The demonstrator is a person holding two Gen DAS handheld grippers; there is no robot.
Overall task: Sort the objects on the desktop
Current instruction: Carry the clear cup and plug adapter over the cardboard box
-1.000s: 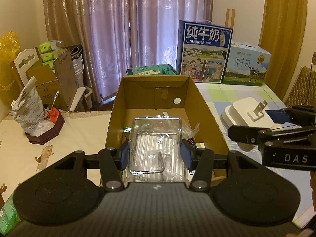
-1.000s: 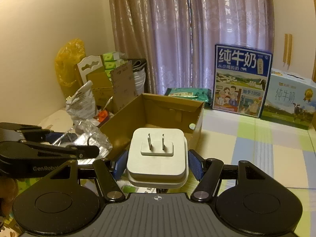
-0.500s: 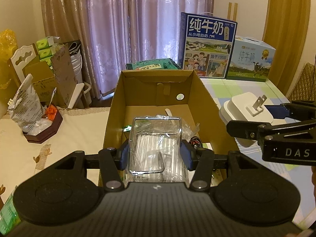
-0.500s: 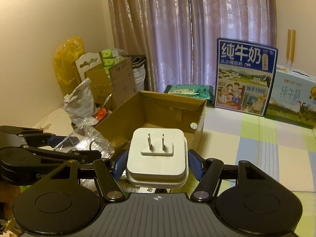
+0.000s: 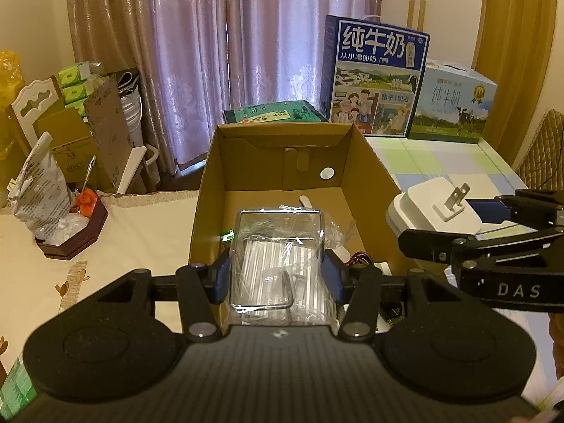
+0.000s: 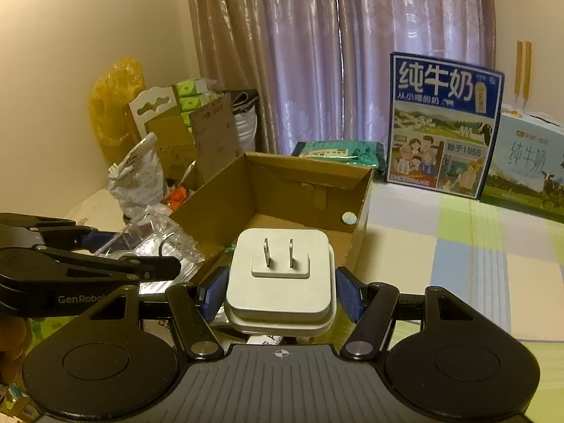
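— Where's the charger pointing?
— My right tongs (image 6: pixel 280 294) clench the white charger (image 6: pixel 280 278) beside the cardboard box (image 6: pixel 303 190), prongs up.
— And your left?
— My left tongs (image 5: pixel 276 276) grasp the clear packet (image 5: pixel 276 268) above the box, long axis pointing away from me.

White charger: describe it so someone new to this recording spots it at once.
Find the open cardboard box mid-table. Just in front of it, the right gripper holds the white charger, a rounded square block. Its two metal prongs, facing up, distinguish it from the crinkly clear packet beside it.
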